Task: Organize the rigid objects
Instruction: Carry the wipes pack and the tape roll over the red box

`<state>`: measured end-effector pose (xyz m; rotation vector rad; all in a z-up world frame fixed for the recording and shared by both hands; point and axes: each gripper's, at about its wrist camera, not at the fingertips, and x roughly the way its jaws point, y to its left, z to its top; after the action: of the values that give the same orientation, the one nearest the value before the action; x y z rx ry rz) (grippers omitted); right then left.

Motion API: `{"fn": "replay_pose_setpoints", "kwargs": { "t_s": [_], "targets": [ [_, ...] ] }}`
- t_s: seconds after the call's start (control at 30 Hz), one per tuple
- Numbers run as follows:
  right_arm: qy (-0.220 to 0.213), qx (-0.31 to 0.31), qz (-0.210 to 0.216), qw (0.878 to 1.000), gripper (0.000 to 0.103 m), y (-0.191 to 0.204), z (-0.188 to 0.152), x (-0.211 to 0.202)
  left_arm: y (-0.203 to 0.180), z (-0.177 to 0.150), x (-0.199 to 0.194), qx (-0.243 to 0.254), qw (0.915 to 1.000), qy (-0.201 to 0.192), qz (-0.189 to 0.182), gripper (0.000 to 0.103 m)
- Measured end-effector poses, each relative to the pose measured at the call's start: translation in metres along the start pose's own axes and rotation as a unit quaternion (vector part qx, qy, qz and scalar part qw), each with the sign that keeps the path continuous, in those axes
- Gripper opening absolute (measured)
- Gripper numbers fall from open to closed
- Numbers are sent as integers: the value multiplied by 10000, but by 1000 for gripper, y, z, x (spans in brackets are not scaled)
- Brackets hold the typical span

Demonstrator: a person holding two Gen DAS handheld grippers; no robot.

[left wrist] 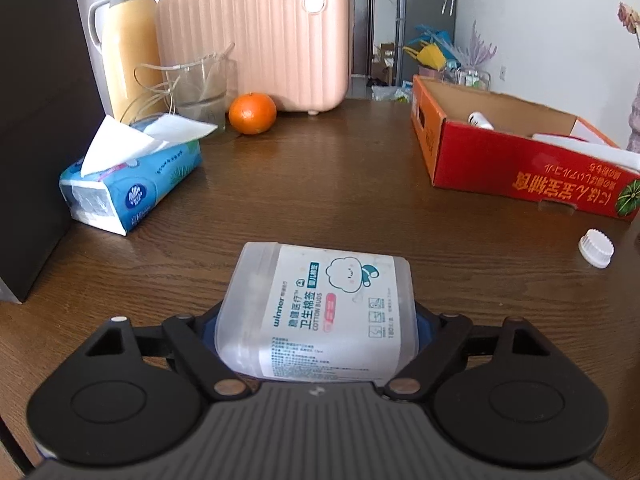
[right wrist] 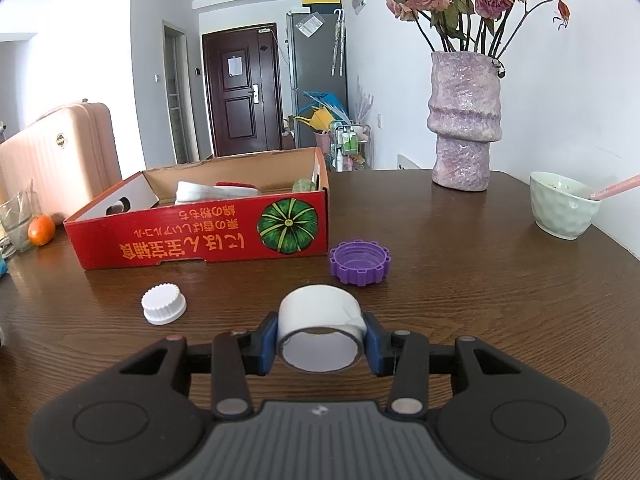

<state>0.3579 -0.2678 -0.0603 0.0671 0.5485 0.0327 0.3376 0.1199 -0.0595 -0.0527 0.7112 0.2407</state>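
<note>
Frosted plastic cotton-bud box (left wrist: 316,312) sits w/in left tongs (left wrist: 316,326), contact unclear; right tongs (right wrist: 322,344) clamp round white tape roll (right wrist: 320,332).

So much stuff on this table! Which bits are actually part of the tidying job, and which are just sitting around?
Part of the job:
- cotton bud box between the left gripper's fingers
- tape roll clamped in the right gripper
- white cap
- purple cap
- red cardboard box, probably the destination

Just lying about:
- orange
- tissue pack
- flask
- pink case
- vase
- bowl
</note>
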Motion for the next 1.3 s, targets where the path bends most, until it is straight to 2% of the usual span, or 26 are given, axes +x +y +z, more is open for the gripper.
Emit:
{"fn": "replay_pose_setpoints", "kwargs": {
  "t_s": [0.4,0.73,1.3],
  "targets": [
    [-88,8,100,9999,42,3,0,-5,-20,-4,-25,48,9991,-406,-146,84],
    [-194,-21,353,9992,42,12,-1,-16,-44,-9,-46,99,9974,-653,-302,84],
    [-353,-3,656,9972,42,24,5,-27,-76,-1,-67,204,9944,-941,-442,84]
  ]
}}
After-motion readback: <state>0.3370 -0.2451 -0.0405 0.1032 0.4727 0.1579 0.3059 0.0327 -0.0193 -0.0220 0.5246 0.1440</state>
